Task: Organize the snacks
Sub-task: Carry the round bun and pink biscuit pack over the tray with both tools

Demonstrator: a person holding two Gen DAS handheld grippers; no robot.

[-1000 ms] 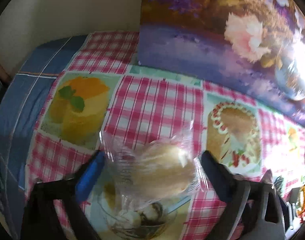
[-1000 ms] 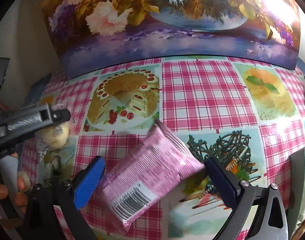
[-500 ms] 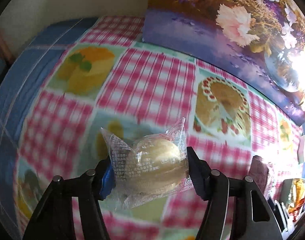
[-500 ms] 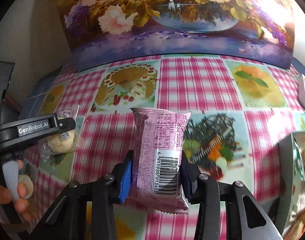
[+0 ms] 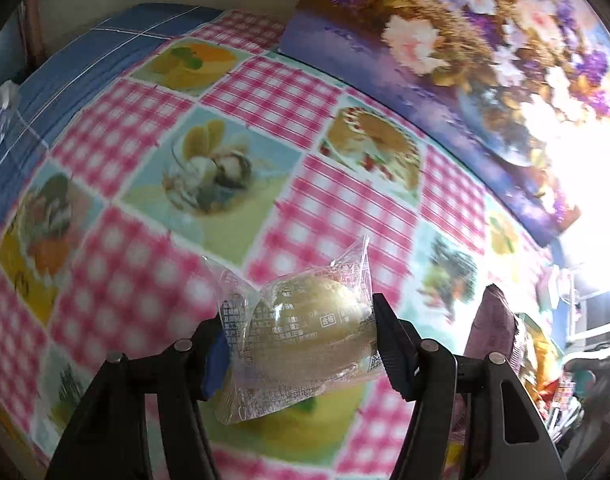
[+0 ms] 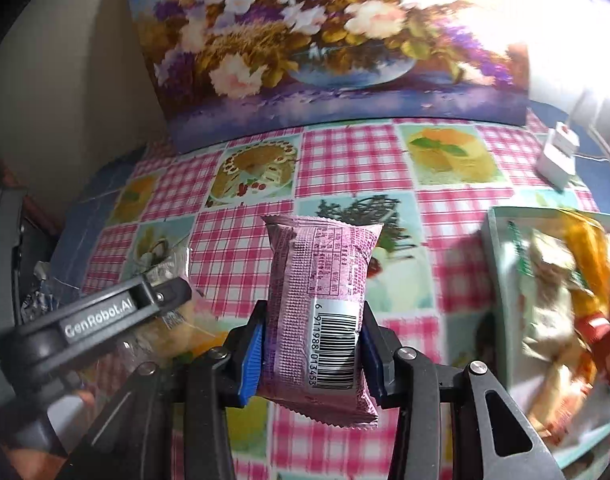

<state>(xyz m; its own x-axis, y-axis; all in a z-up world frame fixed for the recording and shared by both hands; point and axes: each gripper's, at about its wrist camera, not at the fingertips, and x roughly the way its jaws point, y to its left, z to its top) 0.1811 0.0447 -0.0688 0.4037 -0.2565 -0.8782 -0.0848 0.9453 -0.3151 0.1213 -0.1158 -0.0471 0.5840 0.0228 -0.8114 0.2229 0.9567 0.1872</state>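
My left gripper [image 5: 301, 344] is shut on a round yellow bun in a clear wrapper [image 5: 305, 328], held above the tablecloth. In the right wrist view that same gripper [image 6: 161, 300] shows at the left with the bun [image 6: 173, 328] under its finger. My right gripper [image 6: 311, 352] is shut on a pink snack packet with a barcode [image 6: 321, 288], held upright off the table. A pale green box [image 6: 501, 280] at the right edge holds several wrapped snacks [image 6: 565, 292]. In the left wrist view the pink packet [image 5: 493, 328] shows edge-on at the right.
A pink checked tablecloth with food pictures [image 6: 345, 152] covers the table. A flower painting [image 6: 325, 40] leans along the back. A small white box [image 6: 557, 156] lies at the far right. The cloth's blue border [image 5: 85, 56] runs along the left side. A person's fingers [image 6: 81, 404] grip the left tool.
Both grippers closed on their snacks and lifted them: the bun left its spot on the cloth, the pink packet turned upright. Both hands moved right, bringing the green box into view.
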